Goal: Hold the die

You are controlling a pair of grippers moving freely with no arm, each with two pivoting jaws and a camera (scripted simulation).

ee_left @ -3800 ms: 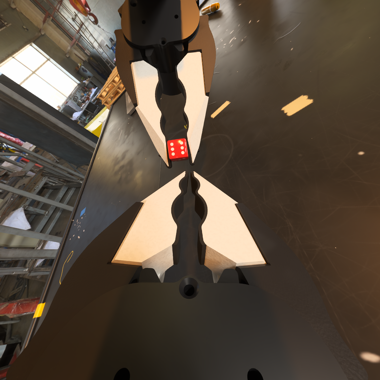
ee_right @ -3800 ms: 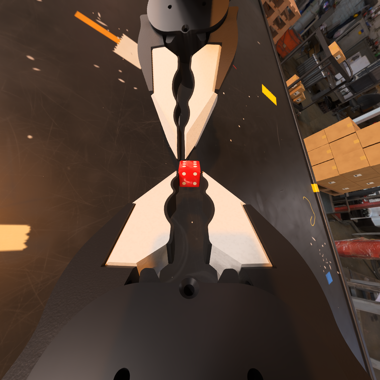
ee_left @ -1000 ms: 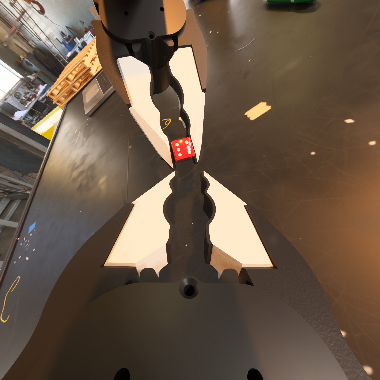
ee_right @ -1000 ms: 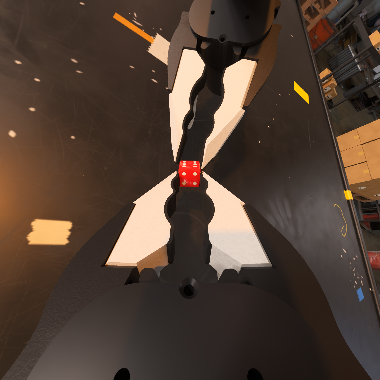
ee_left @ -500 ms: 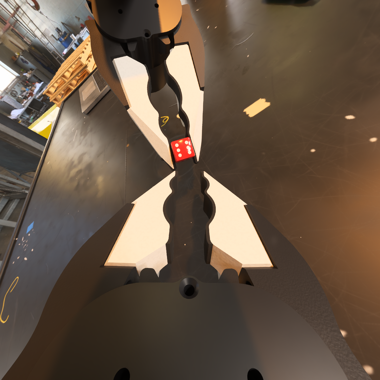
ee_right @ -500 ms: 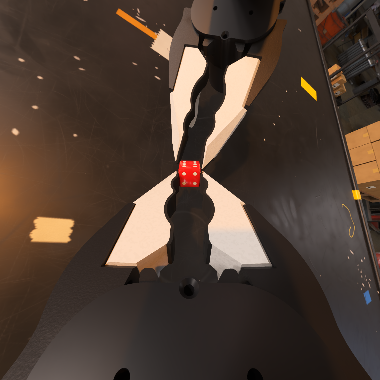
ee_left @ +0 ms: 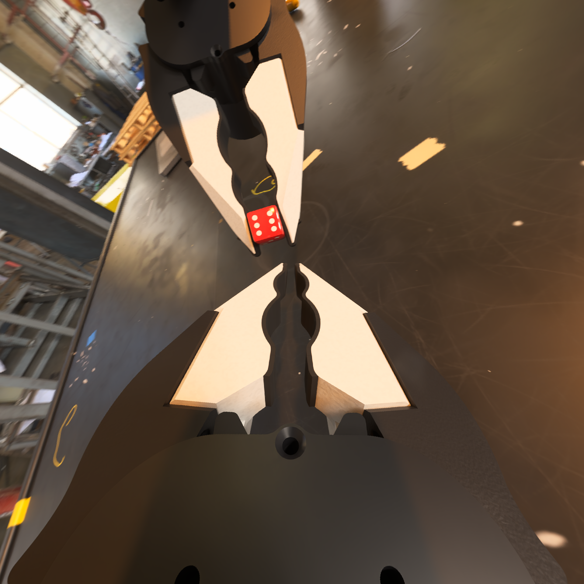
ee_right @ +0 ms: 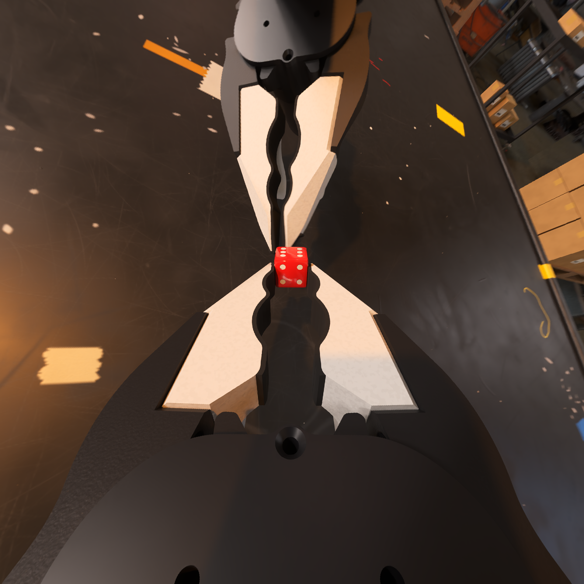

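Red die [ee_right: 291, 267] pinched at right tool [ee_right: 291, 264] tips, over bare dark table [ee_right: 126, 221].

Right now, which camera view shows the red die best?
The right wrist view: the red die sits close and sharp, two faces showing, pinched between the right gripper fingertips. The left wrist view shows the same die farther off, tilted, mainly one pipped face, beyond the shut left gripper.
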